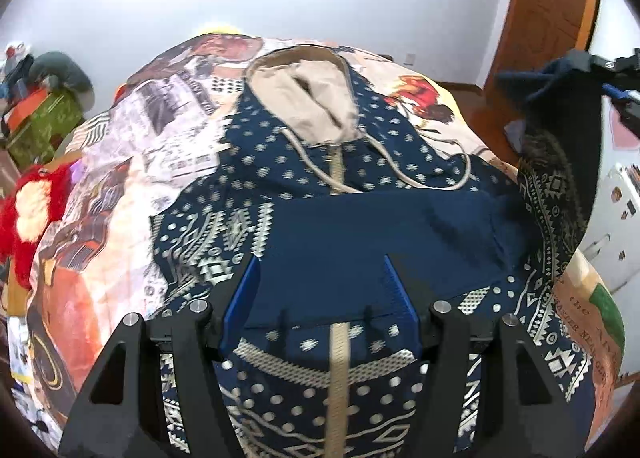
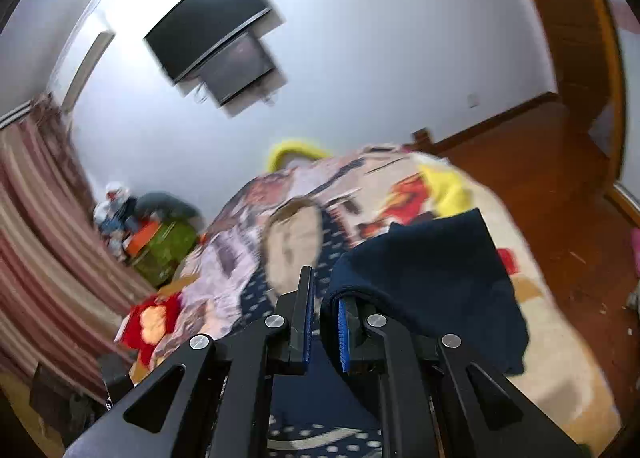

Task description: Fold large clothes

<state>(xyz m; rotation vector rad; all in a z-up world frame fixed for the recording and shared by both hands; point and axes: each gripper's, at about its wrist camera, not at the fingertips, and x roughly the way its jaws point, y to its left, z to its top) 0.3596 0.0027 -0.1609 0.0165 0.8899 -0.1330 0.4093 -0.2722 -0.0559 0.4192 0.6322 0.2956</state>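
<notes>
I hold my left gripper spread above the hoodie lying zip-up on the bed, while my right gripper seems to pinch its raised sleeve, presumably to fold it inward.

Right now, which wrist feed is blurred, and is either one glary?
Right wrist view: motion-smeared, the black wall-mounted screen doubled with glare, the navy patterned hooded sweatshirt soft. Left wrist view: sharp on the sweatshirt's beige hood, fisheye bending at the edges, no strong glare.
</notes>
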